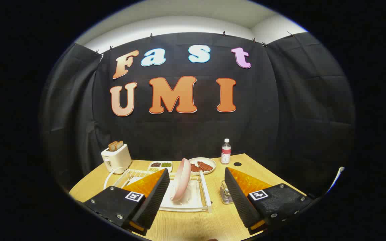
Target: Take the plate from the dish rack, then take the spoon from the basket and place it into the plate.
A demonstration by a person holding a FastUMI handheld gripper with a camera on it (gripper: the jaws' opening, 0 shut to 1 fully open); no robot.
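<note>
Step one stands open: my tongs (196,197) gape wide, gripping nothing, the pink plate (181,180) upright in the dish rack (206,195) between them, so I judge advance and clamp its rim next.

I am reading no legible text: the bottle (226,151) label is showing too small to read.

The gripper (197,187) had two wedge-shaped fingers (152,197) with finely ribbed inner pads. Each sat on a blocky mount fixed with silver screws (119,216). A square black-and-white tag (134,196) was stuck on top of each mount (one per side). The jaws stood wide apart.
</note>
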